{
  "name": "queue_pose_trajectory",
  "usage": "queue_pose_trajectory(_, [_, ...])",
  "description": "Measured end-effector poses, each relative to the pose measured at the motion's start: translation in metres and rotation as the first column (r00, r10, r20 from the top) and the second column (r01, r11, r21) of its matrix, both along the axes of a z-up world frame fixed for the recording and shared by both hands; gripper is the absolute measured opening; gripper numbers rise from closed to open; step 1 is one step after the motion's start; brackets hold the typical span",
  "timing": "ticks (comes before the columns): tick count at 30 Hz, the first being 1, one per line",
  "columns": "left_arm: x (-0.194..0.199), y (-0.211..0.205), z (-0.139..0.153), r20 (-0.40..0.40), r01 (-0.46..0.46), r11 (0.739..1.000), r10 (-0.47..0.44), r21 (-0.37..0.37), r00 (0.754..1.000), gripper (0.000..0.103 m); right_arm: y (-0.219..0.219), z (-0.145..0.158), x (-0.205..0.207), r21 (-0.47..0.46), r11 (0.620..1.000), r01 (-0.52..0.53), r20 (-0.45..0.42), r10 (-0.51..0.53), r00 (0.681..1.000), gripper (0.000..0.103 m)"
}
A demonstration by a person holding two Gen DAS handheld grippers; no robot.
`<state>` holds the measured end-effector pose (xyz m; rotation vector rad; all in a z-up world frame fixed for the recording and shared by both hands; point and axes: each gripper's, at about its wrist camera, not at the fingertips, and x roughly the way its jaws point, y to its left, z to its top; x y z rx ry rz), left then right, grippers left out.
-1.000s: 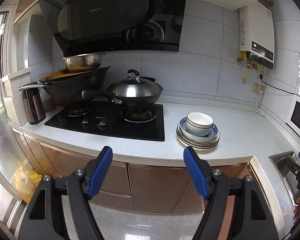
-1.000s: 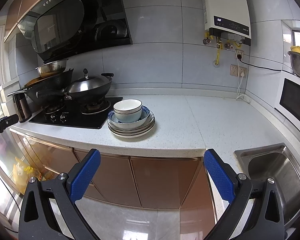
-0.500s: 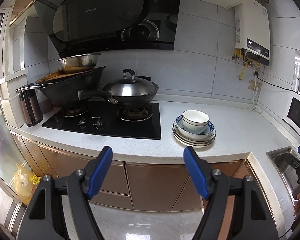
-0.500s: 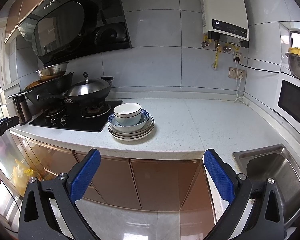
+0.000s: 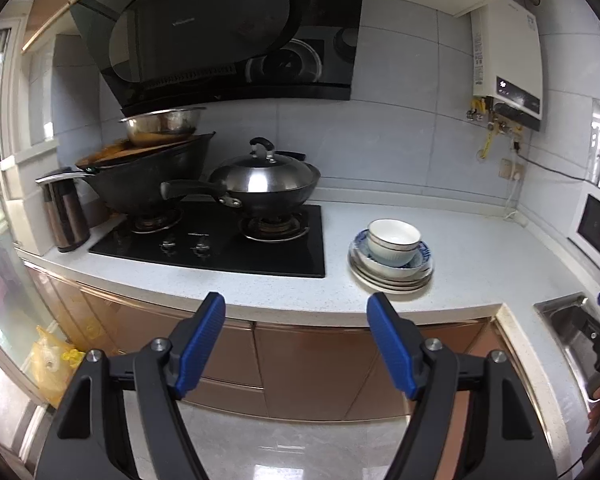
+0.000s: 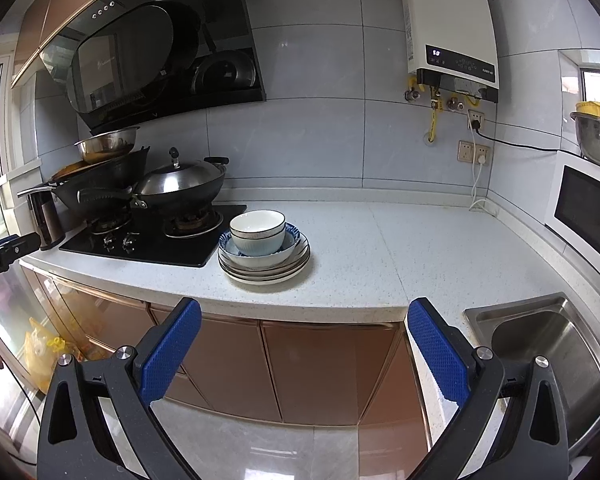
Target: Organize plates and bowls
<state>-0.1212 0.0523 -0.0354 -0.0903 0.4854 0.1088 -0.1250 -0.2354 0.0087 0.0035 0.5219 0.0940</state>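
While both grippers hang short of the bench (image 6: 360,248), nothing is held: the left gripper (image 5: 296,344) and right gripper (image 6: 304,352) show blue fingers (image 6: 171,350) spread wide. Near the frame's centre, the bowls (image 6: 257,232) sit nested on the plates (image 6: 265,270), just beside the stove (image 6: 152,240) (pans crowd it). Lifting the top bowl carelessly could drag its neighbour or tip the pile.

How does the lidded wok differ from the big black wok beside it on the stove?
The lidded wok sits on the right burner under a steel lid; the big black wok on the left burner carries a steel basin instead. The big black wok looks deeper. Both are dark.
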Motion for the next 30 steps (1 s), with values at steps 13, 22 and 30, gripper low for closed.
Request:
queue_pose_trajectory(13, [-0.0090, 0.0031, 0.0007, 0.017, -0.020, 1.000, 0.020, 0.017, 1.000, 0.073, 0.0035, 0.0016, -0.0017, -0.007, 1.000, -0.011, 0.006, 0.011, 1.000, 0.102])
queue_pose_trajectory(22, [-0.0086, 0.0045, -0.0001, 0.005, -0.011, 1.000, 0.011, -0.004, 1.000, 0.073, 0.0064, 0.0008, -0.0018, -0.009, 1.000, -0.020, 0.005, 0.020, 1.000, 0.102])
queue_pose_trajectory(30, [-0.0075, 0.0055, -0.0020, -0.008, -0.017, 1.000, 0.017, -0.006, 1.000, 0.073, 0.0084, -0.0004, 0.0002, -0.006, 1.000, -0.024, -0.004, 0.024, 1.000, 0.102])
